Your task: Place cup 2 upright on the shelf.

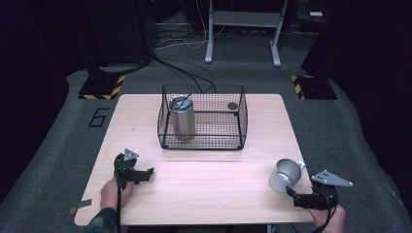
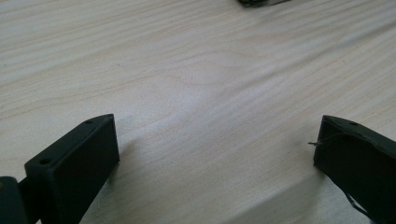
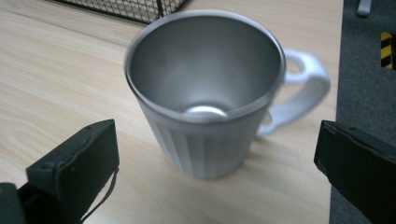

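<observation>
Right gripper point(image 1: 297, 194) approaching the mug point(image 1: 284, 175).
Mug upright just ahead of its wide-open, empty fingers; left gripper point(image 1: 145, 174), likewise open and empty, lies well apart.

You are holding your right gripper point(image 1: 297, 192) with its jaws spread wide, and the white-handled steel mug point(image 3: 208, 105) is standing upright just ahead of the gap, its handle sticking out toward the table's right edge. Your left gripper point(image 1: 145, 174), jaws also apart, is facing bare pale wooden table point(image 2: 196, 79). The black wire mesh basket point(image 1: 202, 119), with a tall steel tumbler point(image 1: 182, 118) upright inside, is blocking the far middle.
</observation>
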A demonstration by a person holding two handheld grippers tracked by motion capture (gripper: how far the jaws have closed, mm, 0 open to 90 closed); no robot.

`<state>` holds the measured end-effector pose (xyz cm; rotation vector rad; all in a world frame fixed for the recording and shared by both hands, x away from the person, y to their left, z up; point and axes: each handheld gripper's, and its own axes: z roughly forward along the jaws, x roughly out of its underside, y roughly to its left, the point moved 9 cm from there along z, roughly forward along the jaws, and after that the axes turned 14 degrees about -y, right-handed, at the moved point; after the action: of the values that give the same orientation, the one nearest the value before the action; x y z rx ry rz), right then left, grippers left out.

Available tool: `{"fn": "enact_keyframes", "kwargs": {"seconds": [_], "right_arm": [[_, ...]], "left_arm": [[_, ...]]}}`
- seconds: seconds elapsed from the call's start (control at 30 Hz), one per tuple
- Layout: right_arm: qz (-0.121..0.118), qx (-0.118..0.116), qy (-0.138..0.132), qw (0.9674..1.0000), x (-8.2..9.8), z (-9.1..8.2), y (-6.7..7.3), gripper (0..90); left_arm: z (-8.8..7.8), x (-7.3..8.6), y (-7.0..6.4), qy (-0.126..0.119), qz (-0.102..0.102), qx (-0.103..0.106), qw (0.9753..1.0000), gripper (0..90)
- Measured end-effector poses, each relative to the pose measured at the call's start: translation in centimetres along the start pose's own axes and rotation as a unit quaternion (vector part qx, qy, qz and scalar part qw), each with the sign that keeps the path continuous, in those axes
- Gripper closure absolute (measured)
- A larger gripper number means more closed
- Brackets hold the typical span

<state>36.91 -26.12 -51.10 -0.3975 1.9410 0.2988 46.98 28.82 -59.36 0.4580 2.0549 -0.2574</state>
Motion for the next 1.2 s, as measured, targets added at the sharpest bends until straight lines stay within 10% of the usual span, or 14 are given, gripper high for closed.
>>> {"fn": "enact_keyframes", "kwargs": {"seconds": [0.3,1.2], "right_arm": [[-0.032,-0.005,0.011,0.9994,-2.7,2.4,0.8,0.0],[-0.054,0.023,0.038,0.9975,-2.5,4.5,0.7,5.6]], "left_arm": [[0.1,0.0,0.1,-0.001,0.007,0.003,1.0000,0.0],[0.0,0.0,-0.1,0.001,0.003,0.004,1.0000,0.0]]}}
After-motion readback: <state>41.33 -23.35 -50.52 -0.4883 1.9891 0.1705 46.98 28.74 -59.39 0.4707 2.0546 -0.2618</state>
